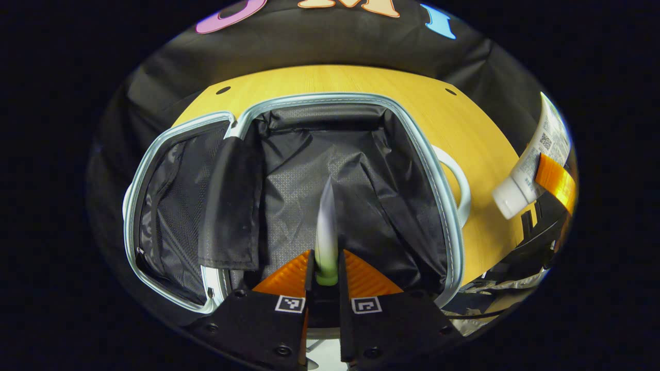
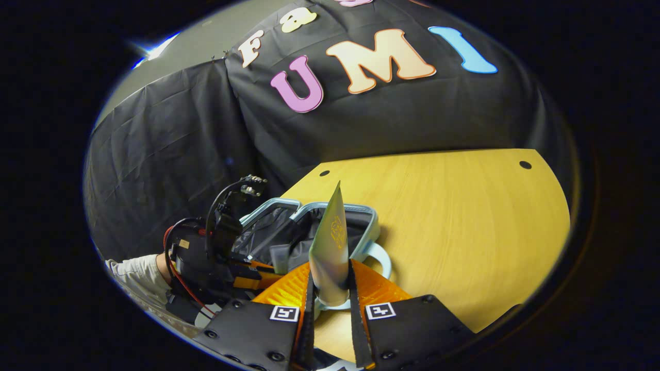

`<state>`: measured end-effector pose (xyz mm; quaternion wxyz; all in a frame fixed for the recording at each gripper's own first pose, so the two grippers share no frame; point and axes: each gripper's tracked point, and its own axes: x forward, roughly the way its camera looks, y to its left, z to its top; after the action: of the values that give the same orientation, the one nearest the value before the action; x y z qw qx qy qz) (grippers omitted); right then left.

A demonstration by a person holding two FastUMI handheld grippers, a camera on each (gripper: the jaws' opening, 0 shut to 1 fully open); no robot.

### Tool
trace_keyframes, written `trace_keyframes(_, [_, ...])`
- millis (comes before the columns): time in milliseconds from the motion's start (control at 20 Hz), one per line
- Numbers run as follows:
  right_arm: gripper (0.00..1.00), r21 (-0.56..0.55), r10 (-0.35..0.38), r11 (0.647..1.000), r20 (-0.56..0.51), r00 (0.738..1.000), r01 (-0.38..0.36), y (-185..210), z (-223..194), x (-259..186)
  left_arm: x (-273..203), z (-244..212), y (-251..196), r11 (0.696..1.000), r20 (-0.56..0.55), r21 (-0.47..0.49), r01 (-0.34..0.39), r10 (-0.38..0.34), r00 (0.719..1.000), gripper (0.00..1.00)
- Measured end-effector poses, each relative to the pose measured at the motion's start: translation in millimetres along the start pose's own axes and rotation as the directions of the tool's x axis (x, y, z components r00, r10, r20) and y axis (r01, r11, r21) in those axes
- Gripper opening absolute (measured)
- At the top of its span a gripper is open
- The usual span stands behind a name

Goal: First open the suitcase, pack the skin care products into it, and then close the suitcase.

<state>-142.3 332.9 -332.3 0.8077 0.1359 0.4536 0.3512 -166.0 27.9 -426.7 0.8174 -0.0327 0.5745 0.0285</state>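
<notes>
Black-lined, pale-blue-rimmed suitcase (image 1: pixel 340 175) is lying open on the yellow wooden table (image 2: pixel 464 216) while the left gripper (image 1: pixel 326 268), clamped on a slim white-and-green tube (image 1: pixel 326 232), is hovering over it for dropping, the right gripper (image 2: pixel 330 288) pinching a silvery tube (image 2: pixel 330 247) alongside, waiting.

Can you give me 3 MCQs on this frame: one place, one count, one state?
1. Where is the left gripper holding its tube?
A. over the open suitcase
B. over bare table
C. beside the wall

2. How many tubes are held in all?
A. one
B. two
C. three

3. What state is the suitcase in?
A. zipped shut
B. half open
C. lid laid fully open

Answers:
1. A: the left gripper view shows the dark lining right behind the tube.
2. B: each gripper has one; the right gripper grips its own tube over the table.
3. C: both halves lie flat with the lining exposed.
</notes>
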Motion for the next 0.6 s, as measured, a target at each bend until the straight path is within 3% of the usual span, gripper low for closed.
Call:
trace_keyframes(150, [0.32,0.019,0.021,1.000,-0.062,0.998,-0.020,25.1,-17.6,20.9,5.8,1.7,8.3,0.999,0.012,-0.003,0.038,-0.038,0.999,0.16])
trace_keyframes(350, [0.32,0.014,-0.008,1.000,-0.157,0.988,0.010,46.2,-48.1,48.4,-3.2,21.3,14.9,0.993,0.097,-0.015,0.118,-0.116,0.988,0.18])
trace_keyframes(400, [0.28,0.014,-0.018,1.000,-0.175,0.984,0.021,49.5,-54.2,53.9,-6.7,28.3,16.9,0.990,0.123,-0.025,0.139,-0.134,0.983,0.27])
trace_keyframes(450, [0.33,0.017,-0.032,0.999,-0.195,0.980,0.035,51.8,-60.2,61.6,-12.1,33.3,21.3,0.988,0.145,-0.028,0.153,-0.147,0.978,0.31])
trace_keyframes(500, [0.32,0.020,-0.048,0.998,-0.218,0.975,0.053,53.9,-68.5,67.5,-18.6,41.0,27.1,0.987,0.176,-0.026,0.158,-0.151,0.973,0.42])
trace_keyframes(600, [0.33,0.024,-0.087,0.995,-0.277,0.957,0.098,51.8,-85.5,77.2,-32.2,62.3,42.8,0.989,0.264,-0.028,0.148,-0.135,0.955,0.53])
